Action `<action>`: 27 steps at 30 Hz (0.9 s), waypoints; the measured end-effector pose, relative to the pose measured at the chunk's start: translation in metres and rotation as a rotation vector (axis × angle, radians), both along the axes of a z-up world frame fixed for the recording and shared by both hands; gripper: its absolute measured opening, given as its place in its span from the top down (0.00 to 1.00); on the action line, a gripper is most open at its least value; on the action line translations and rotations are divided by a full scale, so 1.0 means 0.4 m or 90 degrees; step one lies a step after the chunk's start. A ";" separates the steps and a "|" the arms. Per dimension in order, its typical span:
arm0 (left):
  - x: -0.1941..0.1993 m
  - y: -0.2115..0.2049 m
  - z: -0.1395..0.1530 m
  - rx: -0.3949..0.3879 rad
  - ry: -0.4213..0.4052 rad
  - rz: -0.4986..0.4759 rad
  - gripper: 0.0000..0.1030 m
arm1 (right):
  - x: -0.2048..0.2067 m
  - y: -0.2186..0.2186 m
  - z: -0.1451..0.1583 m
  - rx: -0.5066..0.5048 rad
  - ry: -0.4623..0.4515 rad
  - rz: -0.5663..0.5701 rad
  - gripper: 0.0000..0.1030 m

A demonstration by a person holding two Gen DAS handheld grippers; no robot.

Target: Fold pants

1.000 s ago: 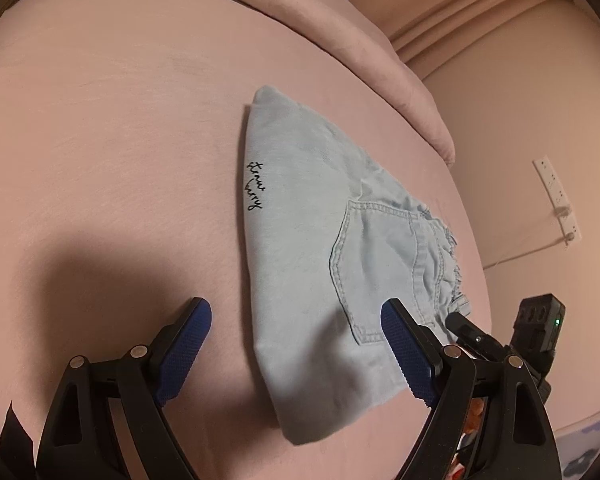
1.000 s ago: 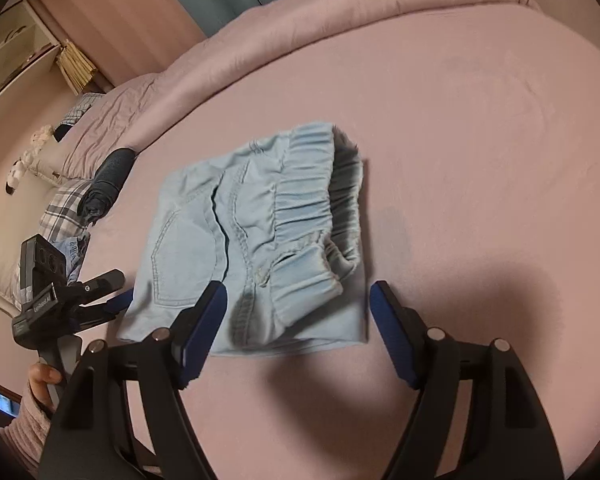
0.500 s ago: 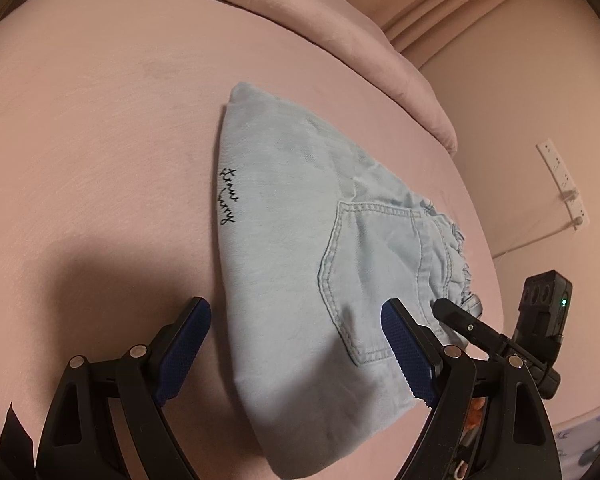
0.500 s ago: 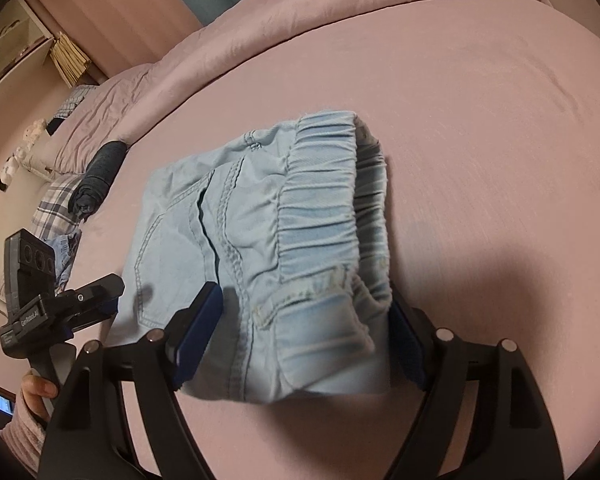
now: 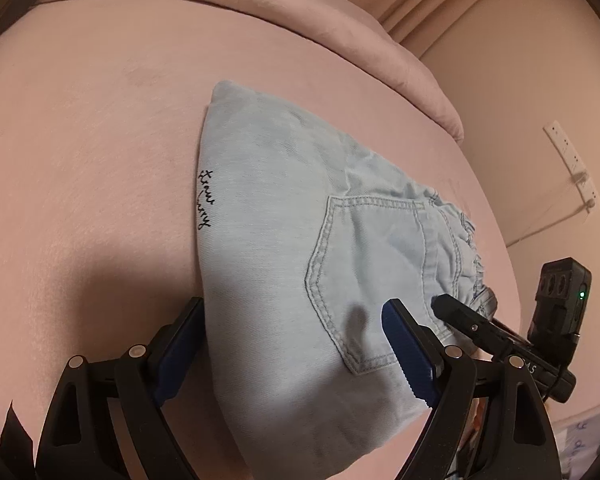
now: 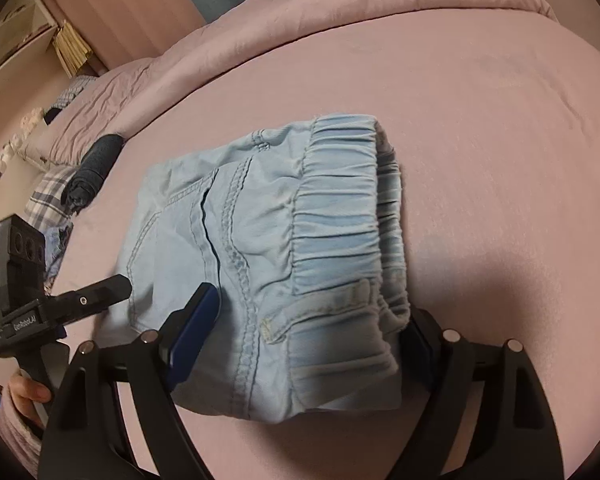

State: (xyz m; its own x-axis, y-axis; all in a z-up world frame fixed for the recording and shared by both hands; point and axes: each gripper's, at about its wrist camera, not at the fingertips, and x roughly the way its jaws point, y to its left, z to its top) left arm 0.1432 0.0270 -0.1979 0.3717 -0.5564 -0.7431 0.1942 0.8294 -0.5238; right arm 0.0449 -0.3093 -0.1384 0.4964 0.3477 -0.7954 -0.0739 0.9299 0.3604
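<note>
Tilting down over folded pants: left tool spread wide, right tool opening, seemingly unclamped.

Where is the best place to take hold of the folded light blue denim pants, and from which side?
Probably the near edge of the folded light blue denim pants, coming from the viewer's side: the gathered elastic waistband end is a thick stacked bundle there, already lying between the opening right gripper fingers, which stand wide without visibly pressing it.

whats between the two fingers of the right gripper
The elastic waistband end of the folded light-blue pants lies between the fingers of the right gripper, whose jaws are opening; the right wrist view shows it.
</note>
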 end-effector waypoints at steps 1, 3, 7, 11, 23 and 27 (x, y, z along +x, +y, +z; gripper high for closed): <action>0.000 -0.005 0.002 0.004 -0.001 -0.002 0.16 | -0.002 0.004 0.001 -0.006 -0.002 0.001 0.19; -0.001 -0.016 0.004 0.013 -0.004 -0.011 0.16 | -0.004 0.008 0.000 -0.014 -0.006 0.002 0.20; -0.007 -0.035 0.006 0.032 -0.011 -0.024 0.16 | -0.007 0.013 -0.001 -0.021 -0.013 0.003 0.23; -0.009 -0.043 0.008 0.045 -0.014 -0.030 0.16 | -0.009 0.013 -0.001 -0.022 -0.020 0.003 0.25; -0.014 -0.054 0.017 0.097 -0.026 -0.018 0.49 | -0.023 0.007 0.004 -0.027 -0.036 -0.005 0.41; -0.021 -0.057 0.020 0.112 -0.032 -0.007 0.53 | -0.033 0.009 0.011 -0.032 -0.046 -0.008 0.49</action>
State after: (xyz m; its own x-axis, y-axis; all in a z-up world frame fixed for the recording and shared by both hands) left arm 0.1346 0.0042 -0.1901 0.4061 -0.4234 -0.8098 0.2256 0.9052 -0.3601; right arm 0.0318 -0.3059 -0.1339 0.5572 0.3012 -0.7739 -0.0855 0.9478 0.3073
